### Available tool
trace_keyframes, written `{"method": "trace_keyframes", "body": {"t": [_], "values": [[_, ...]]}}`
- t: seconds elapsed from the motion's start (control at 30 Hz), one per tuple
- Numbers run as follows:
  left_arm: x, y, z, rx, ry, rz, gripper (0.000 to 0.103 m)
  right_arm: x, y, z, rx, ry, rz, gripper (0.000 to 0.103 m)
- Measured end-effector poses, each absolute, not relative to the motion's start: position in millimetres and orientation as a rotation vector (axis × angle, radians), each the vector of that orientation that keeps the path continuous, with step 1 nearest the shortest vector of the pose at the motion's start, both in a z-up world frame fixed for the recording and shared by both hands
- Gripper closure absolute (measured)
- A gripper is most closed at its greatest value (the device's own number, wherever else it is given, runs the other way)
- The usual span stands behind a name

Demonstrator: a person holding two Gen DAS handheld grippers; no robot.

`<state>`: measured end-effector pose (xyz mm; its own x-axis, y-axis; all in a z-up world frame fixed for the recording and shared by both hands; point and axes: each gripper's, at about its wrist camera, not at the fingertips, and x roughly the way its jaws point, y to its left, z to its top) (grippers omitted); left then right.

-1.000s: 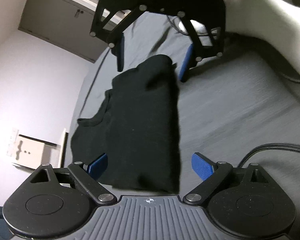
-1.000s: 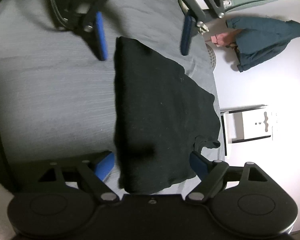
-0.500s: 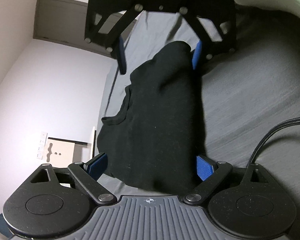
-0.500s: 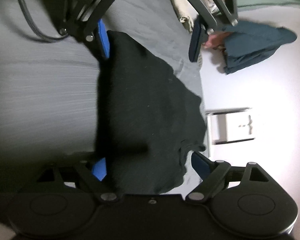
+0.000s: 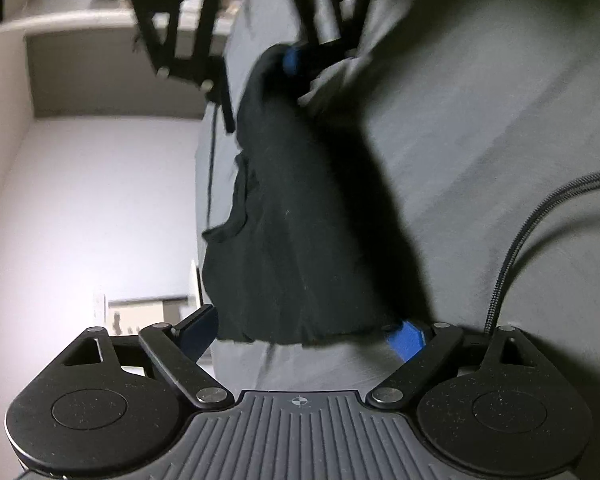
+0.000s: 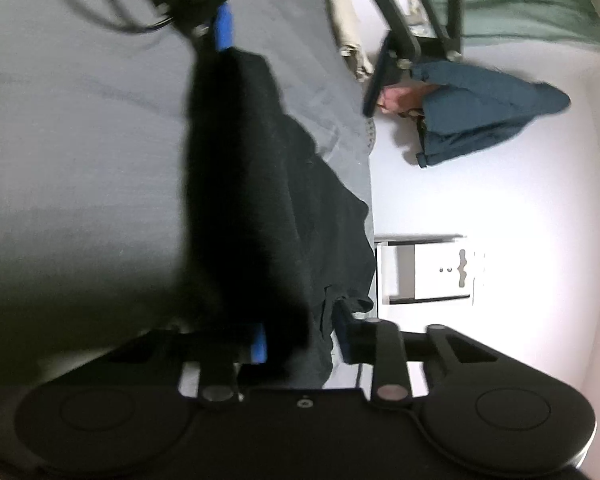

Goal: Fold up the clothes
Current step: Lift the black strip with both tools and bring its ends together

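A folded black garment lies lengthwise on the grey bed sheet, between the two grippers, which face each other. My left gripper is open wide, and the garment's near edge sits between its blue pads. At the far end, my right gripper holds the other end, which looks raised and bunched. In the right wrist view, my right gripper has its fingers drawn in on the black garment. The left gripper stands open beyond, one blue pad touching the cloth's far corner.
A black cable crosses the sheet to the right. The bed's edge runs beside the garment, with a white nightstand past it. A dark blue garment and a beige cloth lie near the far corner. A hand shows there.
Both grippers have slid in over the garment's ends. The right gripper's fingers have closed from wide open onto the cloth, and that end has risen. The left stays open.
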<state>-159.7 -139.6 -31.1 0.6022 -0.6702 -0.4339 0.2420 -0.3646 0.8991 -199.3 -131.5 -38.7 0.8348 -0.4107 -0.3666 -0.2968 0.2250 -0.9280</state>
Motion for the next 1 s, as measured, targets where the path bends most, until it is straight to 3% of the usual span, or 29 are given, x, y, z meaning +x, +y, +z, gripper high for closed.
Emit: {"method": "trace_keyframes", "body": {"t": [0.13,0.3,0.37,0.4,0.43,0.53,0.6,0.73,0.77,0.87,1.0], "values": [[-170,-143,-38,1.690,-0.462,-0.964,0.013,-195,-135,-18,-1.284,0.601,-0.108,0.076],[-165,-165,-31,1.592,-0.334,-0.960,0.015,-192,-138,-5,-1.246,0.591,-0.114,0.076],[-159,-173,-25,1.546,-0.274,-0.963,0.042,-193,-138,-4,-1.244,0.588,-0.118,0.076],[-156,-176,-22,1.532,-0.255,-0.956,0.063,-193,-138,-4,-1.243,0.587,-0.120,0.075],[-153,-179,-19,1.517,-0.224,-0.968,0.073,-194,-138,-4,-1.243,0.586,-0.124,0.075],[-145,-184,-8,1.459,-0.126,-1.009,0.089,-193,-138,-7,-1.263,0.579,-0.127,0.062],[-141,-188,-1,1.409,-0.075,-1.027,0.091,-194,-137,-12,-1.276,0.594,-0.120,0.043],[-137,-193,8,1.356,-0.050,-1.034,0.092,-193,-134,-23,-1.301,0.633,-0.084,0.042],[-136,-195,9,1.348,-0.045,-1.036,0.092,-191,-134,-27,-1.310,0.641,-0.073,0.044],[-134,-195,10,1.355,-0.049,-1.043,0.092,-183,-138,-32,-1.316,0.690,-0.072,0.082],[-136,-189,9,1.395,-0.106,-1.067,0.093,-176,-143,-19,-1.256,0.713,-0.051,0.090]]}}
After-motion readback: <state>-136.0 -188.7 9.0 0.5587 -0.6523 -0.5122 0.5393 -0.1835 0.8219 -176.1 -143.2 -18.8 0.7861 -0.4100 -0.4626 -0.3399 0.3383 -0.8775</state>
